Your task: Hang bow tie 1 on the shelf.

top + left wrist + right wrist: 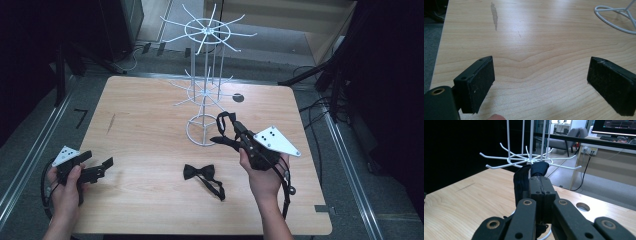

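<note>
Showing pinched dark strap (520,180), right gripper view

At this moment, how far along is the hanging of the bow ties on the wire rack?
Nothing hangs yet: the white wire rack has bare hooks. In hand: the right gripper is shut on a dark bow tie, raised near the lower hooks. Left: hooking it, then the second bow tie lying on the table. The left gripper is open.
</note>
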A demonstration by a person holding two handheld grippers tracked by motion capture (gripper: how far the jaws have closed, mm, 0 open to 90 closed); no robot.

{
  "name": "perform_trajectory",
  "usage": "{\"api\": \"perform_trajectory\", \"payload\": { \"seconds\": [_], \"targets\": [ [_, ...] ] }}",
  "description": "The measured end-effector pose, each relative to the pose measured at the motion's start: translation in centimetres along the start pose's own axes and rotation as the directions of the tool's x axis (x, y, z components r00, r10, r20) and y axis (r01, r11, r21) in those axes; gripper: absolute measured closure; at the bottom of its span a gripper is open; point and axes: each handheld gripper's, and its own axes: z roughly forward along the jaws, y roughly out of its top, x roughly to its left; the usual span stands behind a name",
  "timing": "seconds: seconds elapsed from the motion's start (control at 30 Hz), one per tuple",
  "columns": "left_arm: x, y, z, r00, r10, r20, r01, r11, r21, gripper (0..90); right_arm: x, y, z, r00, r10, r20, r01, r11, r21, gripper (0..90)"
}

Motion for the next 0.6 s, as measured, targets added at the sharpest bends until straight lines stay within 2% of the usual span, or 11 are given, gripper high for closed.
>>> {"api": "perform_trajectory", "payload": {
  "seconds": [0.6],
  "targets": [
    [0.0, 0.0, 0.0, 1.0, -0.003, 0.001, 0.003, 1.0, -0.002, 8.2, -1.1, 0.5, 1.6, 0.9995, 0.028, -0.015, -0.028, 1.0, 0.0, 90.0]
  ]
}}
